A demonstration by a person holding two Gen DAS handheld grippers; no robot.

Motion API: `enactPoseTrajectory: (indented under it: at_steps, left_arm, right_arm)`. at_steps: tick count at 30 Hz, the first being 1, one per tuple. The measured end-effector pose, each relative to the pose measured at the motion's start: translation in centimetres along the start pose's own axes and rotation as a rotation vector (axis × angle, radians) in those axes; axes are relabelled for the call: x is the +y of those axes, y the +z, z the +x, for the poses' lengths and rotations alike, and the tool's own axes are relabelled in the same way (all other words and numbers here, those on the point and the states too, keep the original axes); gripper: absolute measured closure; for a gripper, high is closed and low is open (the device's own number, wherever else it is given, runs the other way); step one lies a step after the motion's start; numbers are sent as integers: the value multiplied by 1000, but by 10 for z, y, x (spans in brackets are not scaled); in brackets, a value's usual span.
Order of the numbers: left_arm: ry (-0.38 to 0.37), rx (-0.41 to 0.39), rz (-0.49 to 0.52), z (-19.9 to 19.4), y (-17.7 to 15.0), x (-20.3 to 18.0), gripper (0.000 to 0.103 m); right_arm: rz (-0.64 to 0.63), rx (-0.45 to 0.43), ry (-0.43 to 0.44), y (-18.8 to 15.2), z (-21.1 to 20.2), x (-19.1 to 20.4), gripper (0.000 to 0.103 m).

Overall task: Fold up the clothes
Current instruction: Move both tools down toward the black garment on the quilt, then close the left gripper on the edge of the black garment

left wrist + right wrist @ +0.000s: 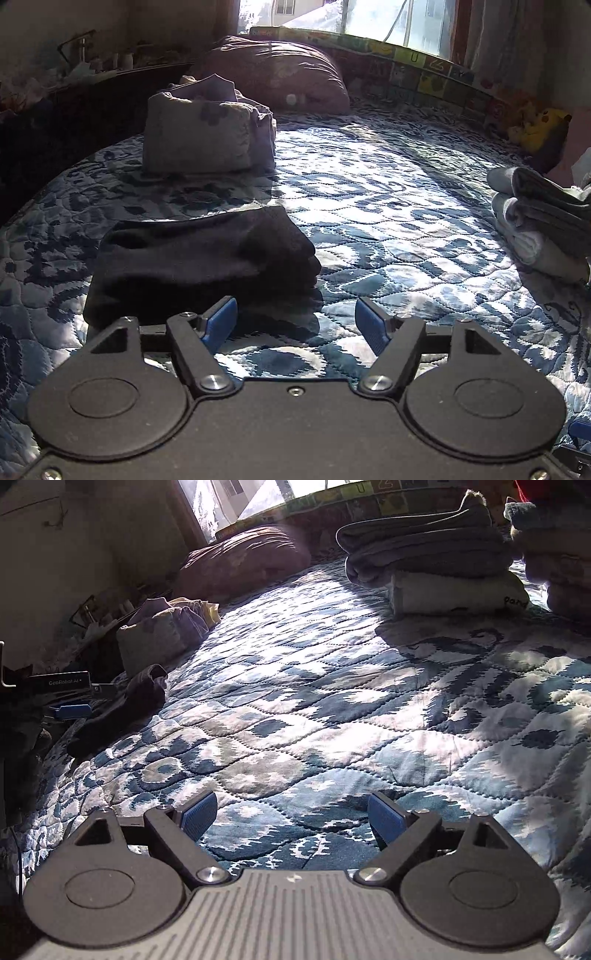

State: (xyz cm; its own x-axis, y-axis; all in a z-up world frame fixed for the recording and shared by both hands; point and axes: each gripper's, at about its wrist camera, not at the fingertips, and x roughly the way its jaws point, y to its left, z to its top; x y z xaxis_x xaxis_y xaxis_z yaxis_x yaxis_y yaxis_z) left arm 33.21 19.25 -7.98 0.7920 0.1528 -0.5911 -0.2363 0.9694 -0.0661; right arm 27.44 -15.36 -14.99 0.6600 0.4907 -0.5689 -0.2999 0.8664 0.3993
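Observation:
A folded black garment [199, 258] lies on the blue patterned quilt [388, 206], just ahead and left of my left gripper [295, 317], which is open and empty; its left pad sits at the garment's near edge. The right wrist view shows the same dark garment [125, 709] at the far left beside the other gripper body [62, 686]. My right gripper [291, 812] hovers open over bare quilt [332, 709], holding nothing. A stack of folded grey and white clothes [539, 221] rests at the right, seen also as a stack [436, 565] ahead of the right gripper.
A folded light grey bundle [207, 136] sits further up the bed, with a brownish pillow [280, 70] behind it. A colourful padded barrier [424, 74] runs under the window. Yellow plush toys [535, 125] sit far right. A cluttered shelf [85, 70] borders the left side.

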Motion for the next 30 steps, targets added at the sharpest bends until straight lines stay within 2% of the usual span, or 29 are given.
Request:
enactPoseTrajectory:
  at_steps: [3, 5, 8, 10, 12, 13, 16, 19, 24, 30]
  left_arm:
    - [31, 16, 32, 36, 11, -7, 42]
    - [49, 42, 19, 52, 14, -7, 48]
    - [68, 74, -20, 68, 17, -3, 65]
    - [55, 78, -63, 71, 18, 1, 84]
    - [54, 70, -78, 64, 18, 2, 89]
    - [56, 67, -83, 61, 19, 3, 95]
    - [41, 45, -87, 41, 19, 2, 98]
    - [7, 12, -46, 9, 18, -7, 103]
    - [-73, -33, 13, -44, 9, -34, 103]
    - [-241, -47, 82, -105, -13, -96, 103]
  right_arm:
    - [17, 0, -1, 2, 7, -8, 16]
    - [2, -3, -4, 0, 8, -6, 15]
    - [-20, -4, -10, -2, 8, -2, 12]
    - [-17, -4, -9, -1, 8, -2, 11]
    - [-15, -3, -8, 0, 7, -3, 11]
    - [-13, -4, -7, 1, 7, -3, 11]
    - [5, -6, 0, 1, 5, -5, 11]
    - [62, -12, 27, 2, 1, -11, 11]
    - [258, -25, 131, 6, -7, -35, 11]
    - [435, -68, 257, 4, -24, -62, 11]
